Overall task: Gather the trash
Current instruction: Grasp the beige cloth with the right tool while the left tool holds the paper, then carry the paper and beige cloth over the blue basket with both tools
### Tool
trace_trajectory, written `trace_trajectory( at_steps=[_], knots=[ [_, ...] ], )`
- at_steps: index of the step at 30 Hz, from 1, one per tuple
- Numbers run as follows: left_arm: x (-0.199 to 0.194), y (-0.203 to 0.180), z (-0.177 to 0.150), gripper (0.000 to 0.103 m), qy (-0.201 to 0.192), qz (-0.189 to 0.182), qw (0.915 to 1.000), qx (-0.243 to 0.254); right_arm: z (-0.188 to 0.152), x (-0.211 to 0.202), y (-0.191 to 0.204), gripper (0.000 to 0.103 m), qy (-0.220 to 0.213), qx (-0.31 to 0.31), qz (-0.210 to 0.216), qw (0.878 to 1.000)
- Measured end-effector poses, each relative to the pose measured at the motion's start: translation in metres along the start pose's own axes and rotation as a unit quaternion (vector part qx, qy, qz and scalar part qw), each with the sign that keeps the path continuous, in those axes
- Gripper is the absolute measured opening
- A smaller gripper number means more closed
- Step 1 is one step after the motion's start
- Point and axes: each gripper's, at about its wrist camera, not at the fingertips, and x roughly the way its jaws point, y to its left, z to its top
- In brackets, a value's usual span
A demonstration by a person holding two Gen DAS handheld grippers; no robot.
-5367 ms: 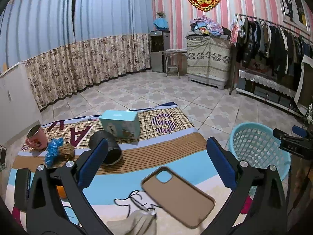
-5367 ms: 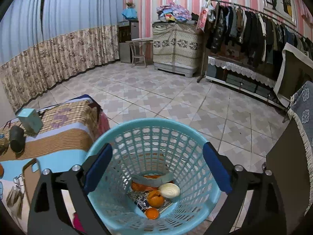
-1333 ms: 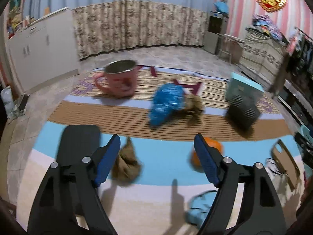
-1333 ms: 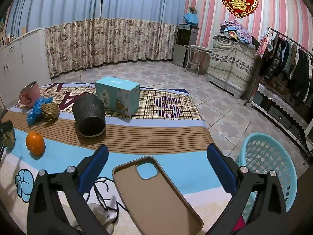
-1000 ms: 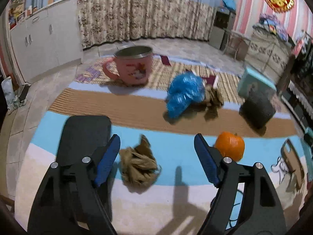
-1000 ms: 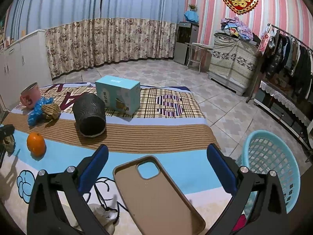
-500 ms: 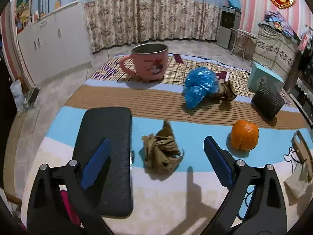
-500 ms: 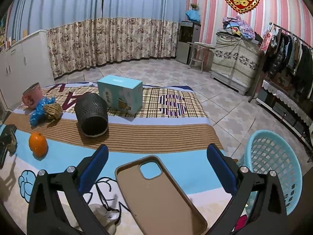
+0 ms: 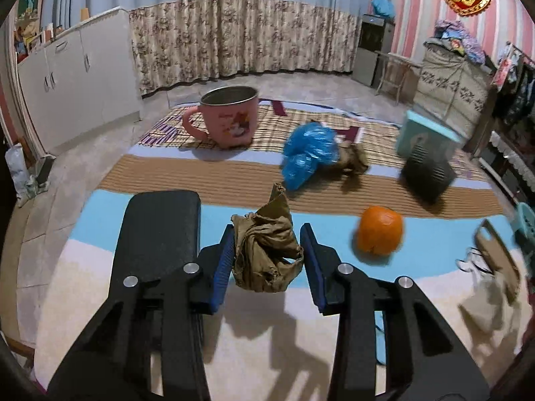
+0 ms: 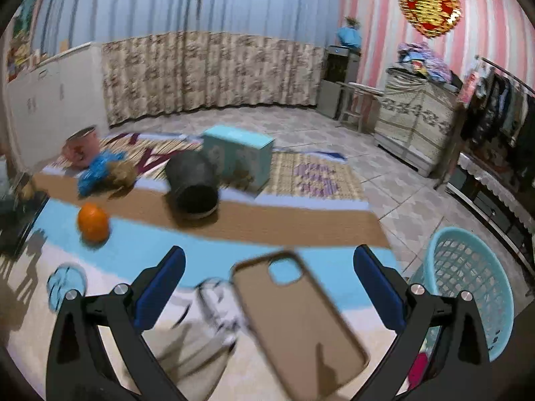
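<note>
A crumpled brown paper wad (image 9: 264, 254) sits between blue pads (image 9: 223, 264) on a black gripper (image 9: 267, 260); the cloth (image 9: 214, 177) beneath runs in bands of cream, sky blue, tan and purple-brown plaid; an orange (image 9: 379, 235) glows bright beside it; a pink mug (image 9: 227, 122) carries a cartoon print and a grey metal rim; a blue plastic bag (image 9: 306, 158) is bunched against more brown paper; a teal box (image 10: 238, 158) stands behind a black ribbed cylinder (image 10: 193, 187); a tan phone case (image 10: 297, 320) lies near a turquoise lattice basket (image 10: 468, 287); curtains (image 10: 207, 70) are blue-striped above, beige floral below; the wall (image 10: 378, 33) is pink-and-white striped, with a red-and-gold heart (image 10: 429, 8).
</note>
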Motion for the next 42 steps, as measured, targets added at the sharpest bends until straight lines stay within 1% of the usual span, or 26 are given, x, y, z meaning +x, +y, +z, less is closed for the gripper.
trace_trajectory(
  at_steps=[2,3,4,5,7,10,15,16,17,18,19,20,21,22,25,29,32,38,42],
  knots=[
    [-0.011,-0.002,-0.008,0.038,0.003,0.0,1.0,0.001,-0.015,-0.009,0.009,0.098,0.007,-0.009,-0.005,1.0],
    [-0.016,-0.003,-0.013,0.038,0.005,-0.002,1.0,0.0,-0.02,-0.012,0.011,0.098,0.011,-0.005,0.0,1.0],
    [-0.024,-0.004,-0.021,0.038,0.007,-0.009,0.9999,-0.001,-0.029,-0.014,0.015,0.098,0.024,0.007,0.015,1.0],
    [-0.029,-0.005,-0.026,0.038,0.008,-0.011,0.9999,0.001,-0.034,-0.015,0.019,0.098,0.032,0.011,0.022,0.999],
    [-0.038,-0.006,-0.038,0.038,0.009,-0.012,0.9999,0.002,-0.044,-0.017,0.03,0.098,0.04,0.003,0.017,0.999],
    [-0.05,-0.008,-0.051,0.038,0.011,-0.028,0.9995,-0.005,-0.05,-0.018,0.043,0.098,0.043,-0.017,-0.004,0.999],
    [-0.052,-0.015,-0.055,0.038,0.003,-0.028,0.9996,0.008,-0.056,-0.01,0.042,0.097,0.064,-0.005,0.005,0.998],
    [-0.05,-0.013,-0.054,0.038,0.003,-0.029,0.9996,0.003,-0.057,-0.009,0.04,0.092,0.066,0.002,0.015,0.998],
    [-0.049,-0.012,-0.052,0.038,0.003,-0.03,0.9995,-0.001,-0.057,-0.008,0.039,0.082,0.069,0.008,0.024,0.997],
    [-0.048,-0.01,-0.052,0.038,0.002,-0.031,0.9995,-0.005,-0.057,-0.005,0.037,0.077,0.077,0.014,0.036,0.996],
    [-0.049,-0.009,-0.052,0.038,0.001,-0.03,0.9995,-0.007,-0.058,-0.003,0.037,0.067,0.082,0.018,0.044,0.995],
    [-0.049,-0.008,-0.052,0.038,-0.001,-0.029,0.9996,-0.007,-0.06,0.0,0.038,0.059,0.088,0.024,0.054,0.994],
    [-0.049,-0.008,-0.051,0.038,-0.003,-0.027,0.9996,-0.007,-0.06,0.002,0.038,0.056,0.092,0.029,0.064,0.993],
    [-0.049,-0.008,-0.05,0.038,-0.006,-0.024,0.9997,-0.005,-0.061,0.002,0.04,0.05,0.094,0.03,0.072,0.993],
    [-0.048,-0.01,-0.049,0.038,-0.007,-0.024,0.9997,-0.006,-0.061,0.003,0.046,0.041,0.091,0.017,0.075,0.993],
    [-0.048,-0.011,-0.048,0.038,-0.009,-0.022,0.9997,-0.001,-0.059,0.002,0.048,0.035,0.087,0.018,0.079,0.993],
    [-0.048,-0.013,-0.045,0.038,-0.012,-0.019,0.9997,0.002,-0.056,0.0,0.048,0.033,0.076,0.016,0.07,0.994],
    [-0.046,-0.015,-0.041,0.038,-0.017,-0.01,0.9998,0.004,-0.047,-0.01,0.041,0.033,0.051,0.012,0.05,0.997],
    [-0.049,-0.018,-0.04,0.038,-0.031,-0.009,0.9995,0.002,-0.04,-0.024,0.032,0.033,0.026,0.002,0.031,0.999]
  ],
)
